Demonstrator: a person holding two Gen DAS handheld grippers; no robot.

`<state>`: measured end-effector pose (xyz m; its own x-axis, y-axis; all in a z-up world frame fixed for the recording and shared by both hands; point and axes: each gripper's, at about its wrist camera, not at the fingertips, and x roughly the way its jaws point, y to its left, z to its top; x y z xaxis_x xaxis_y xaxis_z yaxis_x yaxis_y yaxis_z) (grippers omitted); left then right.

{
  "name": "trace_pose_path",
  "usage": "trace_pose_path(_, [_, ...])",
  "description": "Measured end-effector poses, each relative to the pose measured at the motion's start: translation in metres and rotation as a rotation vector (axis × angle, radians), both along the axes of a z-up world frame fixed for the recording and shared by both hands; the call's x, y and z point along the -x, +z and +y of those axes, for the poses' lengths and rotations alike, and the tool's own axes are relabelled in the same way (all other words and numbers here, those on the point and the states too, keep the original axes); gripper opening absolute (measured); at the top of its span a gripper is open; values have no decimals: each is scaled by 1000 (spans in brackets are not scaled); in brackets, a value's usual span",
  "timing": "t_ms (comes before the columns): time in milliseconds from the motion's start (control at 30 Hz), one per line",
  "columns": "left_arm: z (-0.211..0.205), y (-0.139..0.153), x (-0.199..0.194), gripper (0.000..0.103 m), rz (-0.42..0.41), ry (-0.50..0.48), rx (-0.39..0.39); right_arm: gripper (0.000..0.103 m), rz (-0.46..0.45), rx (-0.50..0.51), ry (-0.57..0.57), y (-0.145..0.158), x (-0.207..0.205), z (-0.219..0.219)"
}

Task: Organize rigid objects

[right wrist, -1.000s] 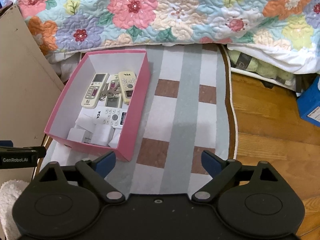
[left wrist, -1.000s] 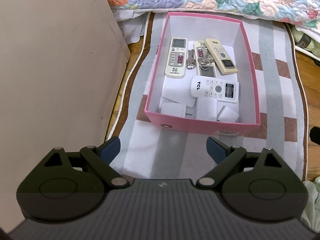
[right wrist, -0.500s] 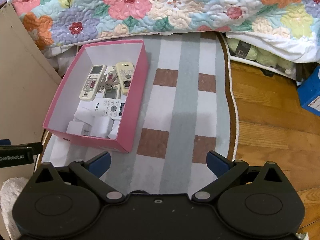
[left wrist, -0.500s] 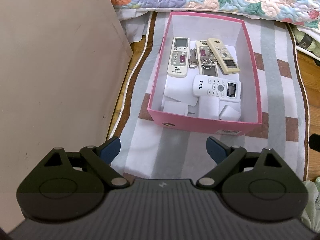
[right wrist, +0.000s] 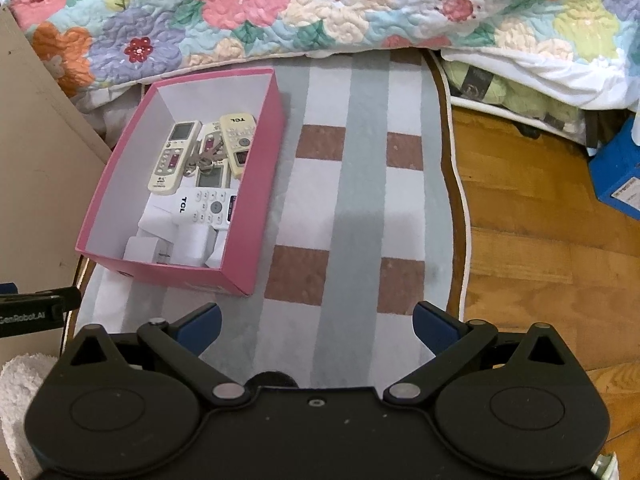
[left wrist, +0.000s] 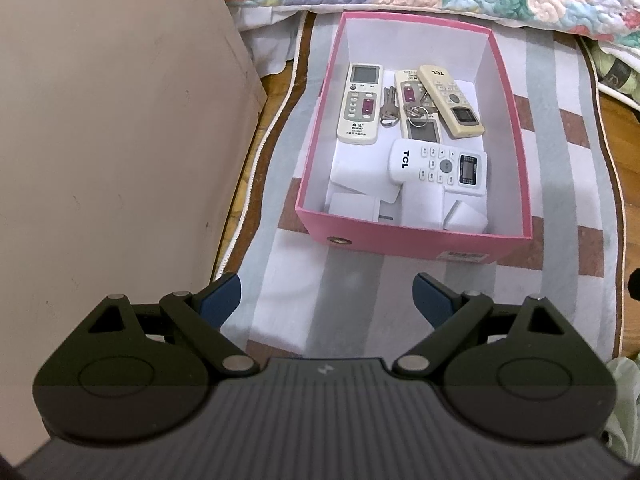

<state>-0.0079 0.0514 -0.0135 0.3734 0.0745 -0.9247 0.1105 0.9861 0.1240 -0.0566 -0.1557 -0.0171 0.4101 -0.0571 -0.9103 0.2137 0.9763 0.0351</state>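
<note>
Your pink box (left wrist: 404, 236) sits on the striped rug (left wrist: 352, 280), at twelve o'clock from your left gripper (left wrist: 327, 300) and ten o'clock from your right gripper (right wrist: 316, 328). Inside lie remotes, with a white TCL remote (left wrist: 436, 164) nearest, keys (left wrist: 390, 108) and white blocks (left wrist: 354, 206). Both tongs are released, holding nothing. The floral quilt (right wrist: 320, 4) lies beyond.

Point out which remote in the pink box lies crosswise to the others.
The white TCL remote, lying sideways in the pink box nearest its front wall; the three cream remotes beyond it run lengthwise front to back.
</note>
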Motion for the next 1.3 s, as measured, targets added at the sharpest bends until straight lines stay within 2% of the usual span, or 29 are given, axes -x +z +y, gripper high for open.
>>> trace_pose_path(733, [-6,-6,4,93,14,-12,-37,103,35,-11,-7,-7,0,-11])
trace_pose_path(1133, [-1,2,7,93,-3,4,-20,103,36,3,21,-3,3,-5])
trace_pose_path(1300, [1,3,7,93,-16,17,-47,103,34,10,49,-1,5,1])
